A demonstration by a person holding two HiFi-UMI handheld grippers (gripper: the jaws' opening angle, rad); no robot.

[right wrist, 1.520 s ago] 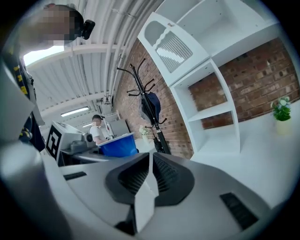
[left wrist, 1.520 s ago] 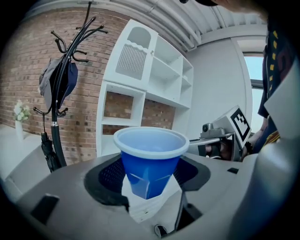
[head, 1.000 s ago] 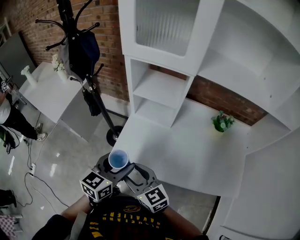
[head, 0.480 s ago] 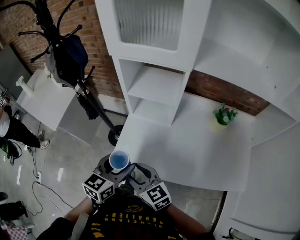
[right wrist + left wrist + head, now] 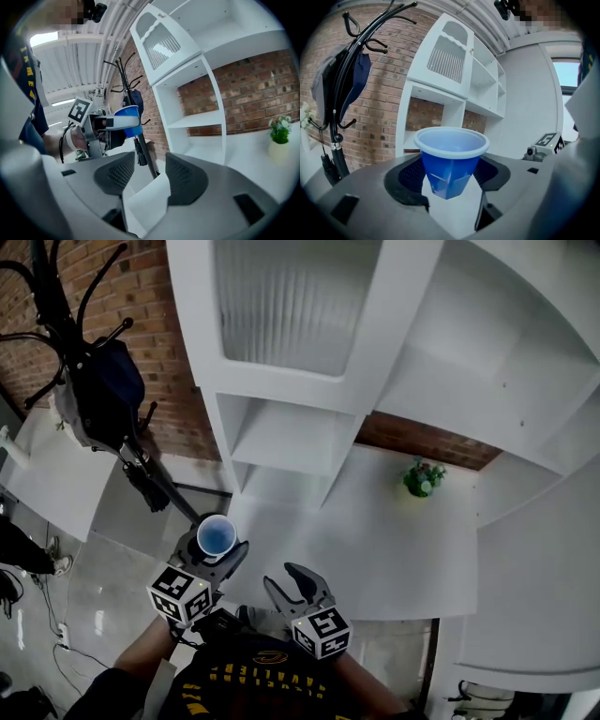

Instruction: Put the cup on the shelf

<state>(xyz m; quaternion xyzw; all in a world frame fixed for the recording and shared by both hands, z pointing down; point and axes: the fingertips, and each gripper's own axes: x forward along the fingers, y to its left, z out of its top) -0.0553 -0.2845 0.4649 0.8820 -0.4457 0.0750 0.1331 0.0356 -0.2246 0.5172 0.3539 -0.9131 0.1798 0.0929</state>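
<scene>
**Blue cup** (image 5: pixel 451 159), white rim, upright, carried in the air by the L tool (image 5: pixel 215 546). Both pads press its lower wall from either side, jaws set wide. The cup is by the front-left corner of the tabletop (image 5: pixel 394 554), below & in front of the white shelf unit (image 5: pixel 281 442), not yet on any shelf.

**R tool** (image 5: pixel 151 174): jaws apart, nothing betw. them. It is held just right of the L tool, the two not touching. Its own view shows the cup side-on at upper left. Each tool has a marker cube at the rear, close to the person's torso.

**Shelf unit:** ribbed door up top, two open compartments beneath it, more open shelves to the right.

**Surroundings:** a small potted plant (image 5: pixel 419 479) stands at the back of the tabletop, near the brick wall (image 5: pixel 427 439), well apart from the cup. A coat rack (image 5: pixel 141 460) w/ a dark bag stands on the floor, left of the shelf unit
</scene>
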